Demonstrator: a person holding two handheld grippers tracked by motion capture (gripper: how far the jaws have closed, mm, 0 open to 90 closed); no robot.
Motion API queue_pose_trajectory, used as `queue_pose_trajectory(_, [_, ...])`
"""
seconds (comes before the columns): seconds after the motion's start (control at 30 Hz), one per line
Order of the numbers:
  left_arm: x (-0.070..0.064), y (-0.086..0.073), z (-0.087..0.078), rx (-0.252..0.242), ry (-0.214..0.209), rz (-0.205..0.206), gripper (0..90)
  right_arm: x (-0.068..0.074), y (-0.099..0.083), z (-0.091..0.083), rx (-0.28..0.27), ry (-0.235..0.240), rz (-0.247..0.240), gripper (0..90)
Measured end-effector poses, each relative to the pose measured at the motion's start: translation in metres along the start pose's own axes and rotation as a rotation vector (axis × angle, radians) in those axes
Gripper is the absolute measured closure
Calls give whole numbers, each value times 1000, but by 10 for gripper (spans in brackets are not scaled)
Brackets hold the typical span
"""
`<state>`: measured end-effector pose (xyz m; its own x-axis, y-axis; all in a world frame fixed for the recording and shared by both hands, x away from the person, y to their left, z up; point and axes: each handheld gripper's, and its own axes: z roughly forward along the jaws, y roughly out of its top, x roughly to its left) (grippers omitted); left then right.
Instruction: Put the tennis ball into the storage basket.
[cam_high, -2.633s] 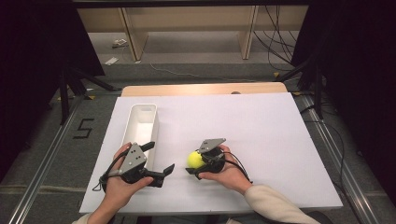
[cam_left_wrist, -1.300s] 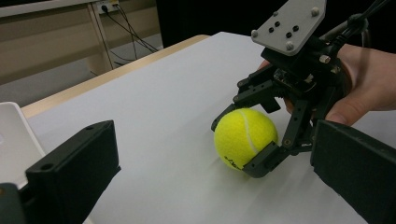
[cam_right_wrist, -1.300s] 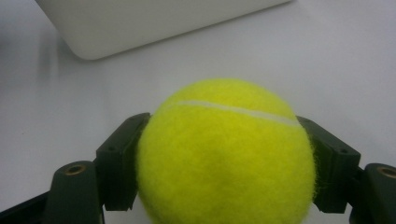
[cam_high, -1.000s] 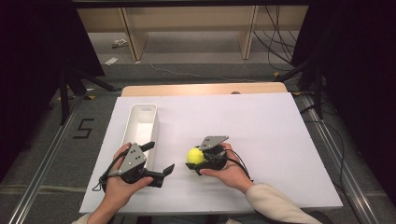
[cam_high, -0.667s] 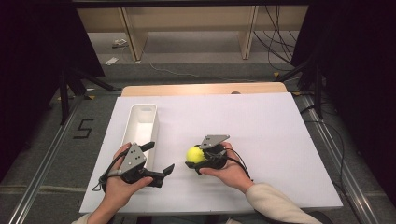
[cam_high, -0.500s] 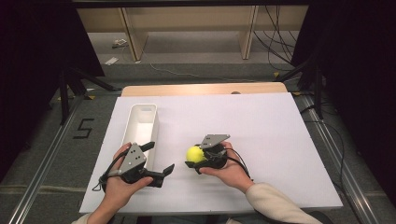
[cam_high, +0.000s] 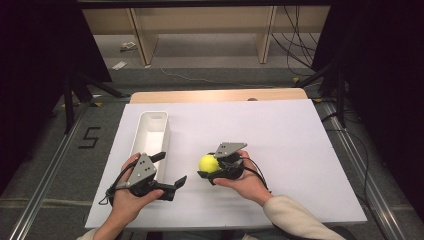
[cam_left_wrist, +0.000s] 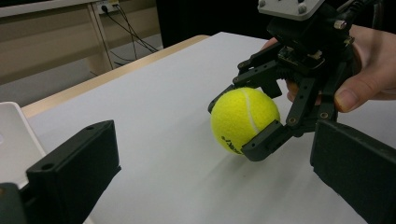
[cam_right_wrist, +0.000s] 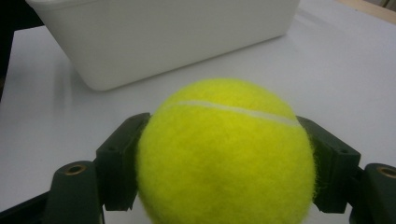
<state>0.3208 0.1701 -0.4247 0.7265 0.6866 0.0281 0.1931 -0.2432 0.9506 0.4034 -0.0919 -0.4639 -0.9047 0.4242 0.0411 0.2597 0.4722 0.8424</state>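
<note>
In the high view the right claw (cam_high: 206, 169) sits just below the centre of the frame, clenched on a yellow tennis ball (cam_high: 208, 163) that lies between its jaws, one jaw on each side. In the right gripper view the ball (cam_right_wrist: 226, 156) takes up the lower middle, both jaws pressed against its felt, with a white bin (cam_right_wrist: 159, 37) across the top of the frame beyond it. In the left gripper view the ball (cam_left_wrist: 243, 120) is right of centre, low over the white bench (cam_left_wrist: 163, 116); whether it touches is unclear. The left claw (cam_high: 170, 172), lower left in the high view, is released and holds nothing, close beside the bin's (cam_high: 150, 131) near end.
</note>
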Motion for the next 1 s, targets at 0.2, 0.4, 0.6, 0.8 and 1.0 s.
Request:
queue_pose_trajectory(0.2, [0, 0, 0, 0, -1, 1, 8, -1, 5, -4, -18, -5, -5, 265])
queue_pose_trajectory(0.4, [0, 0, 0, 2, -1, 1, 8, -3, 8, -7, -30, -10, 3, 265])
queue_pose_trajectory(0.6, [0, 0, 0, 0, -1, -1, 8, -4, 11, -8, -42, -7, 16, 265])
queue_pose_trajectory(0.8, [0, 0, 1, 0, -1, -2, 8, -5, 14, -10, -54, -11, 14, 265])
queue_pose_trajectory(1.0, [0, 0, 1, 1, -1, -2, 8, -6, 18, -12, -73, -13, 25, 265])
